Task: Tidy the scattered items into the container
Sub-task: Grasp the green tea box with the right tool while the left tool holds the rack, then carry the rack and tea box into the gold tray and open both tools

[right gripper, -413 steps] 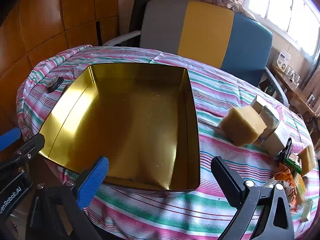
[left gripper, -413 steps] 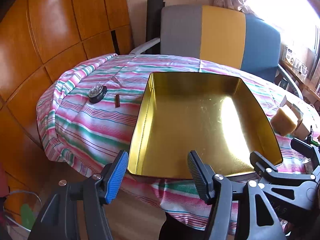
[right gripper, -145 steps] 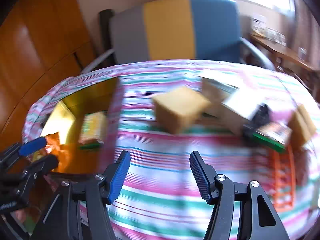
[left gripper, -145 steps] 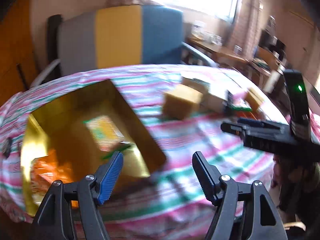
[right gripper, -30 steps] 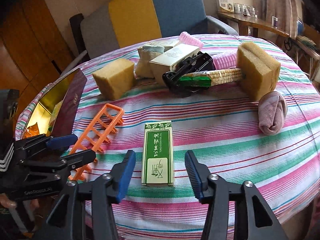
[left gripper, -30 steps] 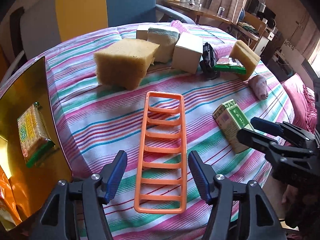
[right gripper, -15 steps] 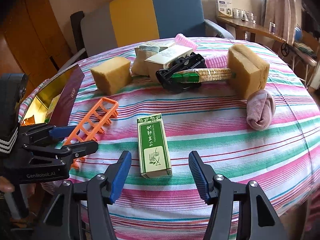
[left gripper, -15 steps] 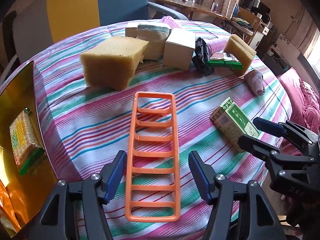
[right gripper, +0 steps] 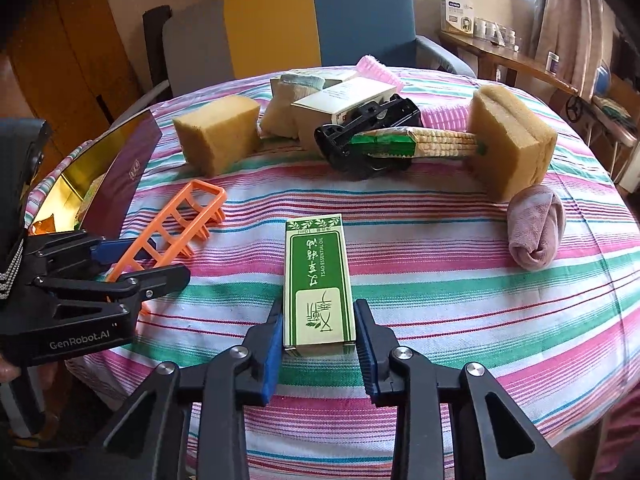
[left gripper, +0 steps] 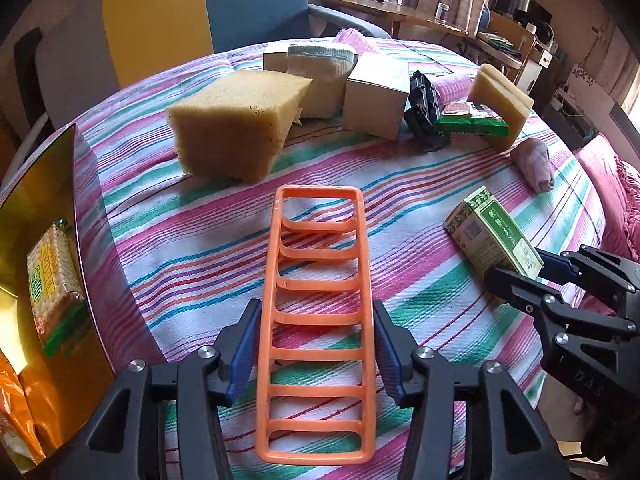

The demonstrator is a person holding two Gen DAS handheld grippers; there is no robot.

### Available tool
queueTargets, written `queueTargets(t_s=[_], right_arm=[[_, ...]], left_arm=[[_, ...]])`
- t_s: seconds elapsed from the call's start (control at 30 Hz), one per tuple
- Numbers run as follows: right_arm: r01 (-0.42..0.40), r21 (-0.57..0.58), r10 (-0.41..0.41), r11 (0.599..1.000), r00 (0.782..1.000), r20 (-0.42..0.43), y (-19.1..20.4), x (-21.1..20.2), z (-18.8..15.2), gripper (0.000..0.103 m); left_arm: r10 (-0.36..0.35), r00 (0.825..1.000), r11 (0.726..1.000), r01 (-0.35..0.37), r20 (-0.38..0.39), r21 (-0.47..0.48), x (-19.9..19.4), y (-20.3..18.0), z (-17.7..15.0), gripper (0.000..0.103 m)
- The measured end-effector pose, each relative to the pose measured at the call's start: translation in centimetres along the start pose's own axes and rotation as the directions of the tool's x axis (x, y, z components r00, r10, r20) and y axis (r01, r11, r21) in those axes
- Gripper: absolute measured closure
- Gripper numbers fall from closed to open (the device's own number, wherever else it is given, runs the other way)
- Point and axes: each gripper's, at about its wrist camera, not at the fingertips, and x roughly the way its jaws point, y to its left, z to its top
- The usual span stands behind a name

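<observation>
Between the blue-padded fingers of the left gripper [left gripper: 314, 354], a long orange plastic ladder-shaped rack [left gripper: 316, 320] is clamped by its two side rails, its far end resting on the pink, green and white striped tablecloth [left gripper: 192, 248]. Just to the left of that gripper, the gold-lined metal tin [left gripper: 52, 264] is seen, with a pack of crackers in a green-ended wrapper [left gripper: 50, 284] and an orange snack bag [left gripper: 20, 408] lying inside it.

Between the fingers of the right gripper [right gripper: 318, 344], the near end of a green and cream essential-oil carton [right gripper: 318, 280] is enclosed; the blue pads are set against its two long sides, so it is gripped while lying flat on the cloth.

Beyond the rack, a large yellow sponge block [left gripper: 236, 128] is seen, with a rolled pale sock [left gripper: 324, 76] and a plain white cardboard box [left gripper: 376, 96] just behind it. Near these, a black plastic device [right gripper: 368, 136] is touched by a second green-wrapped cracker pack [right gripper: 416, 142], whose far end meets a second, grooved yellow sponge [right gripper: 510, 148]. A rolled pinkish-grey cloth [right gripper: 536, 228] lies beside that sponge. Behind the table, a grey, yellow and blue chair back [right gripper: 288, 20] is visible.
</observation>
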Motion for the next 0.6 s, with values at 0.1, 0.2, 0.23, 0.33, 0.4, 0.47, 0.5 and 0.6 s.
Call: queueTargets(t_s=[0.1,0.2,0.23,0.33,0.4,0.47,0.5,0.6], right_arm=[[0.01,-0.005,-0.01,1.0,1.0,-0.009,0.2,0.3,-0.1,0.071],[0.015,-0.003,-0.015,1.0,1.0,-0.011,0.2,0.3,-0.1,0.071],[0.017,-0.002,-0.017,1.0,1.0,-0.011,0.2,0.3,-0.1,0.071],[0.03,-0.008,-0.03,1.0,0.999,-0.018,0.5,0.5,-0.1,0.071],[0.043,-0.013,-0.043,0.999,0.999,-0.019,0.7,0.5,0.0,0.071],[0.052,-0.014,-0.053,0.999,0.998,-0.017,0.8,0.4,-0.1,0.071],[0.057,-0.014,-0.057,0.998,0.998,-0.016,0.9,0.4,-0.1,0.071],[0.072,-0.021,-0.072,0.997,0.997,-0.014,1.2,0.4,-0.2,0.072]], left_arm=[[0.009,1.0,1.0,-0.009,0.008,-0.012,-0.1,0.0,-0.1,0.05],[0.022,0.999,1.0,-0.022,0.025,-0.012,-0.1,-0.2,-0.2,0.049],[0.024,0.999,1.0,-0.024,0.031,-0.018,-0.1,-0.1,-0.2,0.048],[0.027,0.999,0.999,-0.026,0.046,-0.032,-0.2,-0.1,-0.4,0.048],[0.035,0.998,0.999,-0.033,0.058,-0.032,-0.3,-0.2,-0.5,0.05],[0.039,0.997,0.999,-0.037,0.069,-0.033,-0.4,-0.1,-0.6,0.053],[0.039,0.997,0.999,-0.037,0.073,-0.037,-0.4,0.0,-0.7,0.053],[0.036,0.996,0.998,-0.032,0.082,-0.049,-0.5,0.4,-0.9,0.053]])
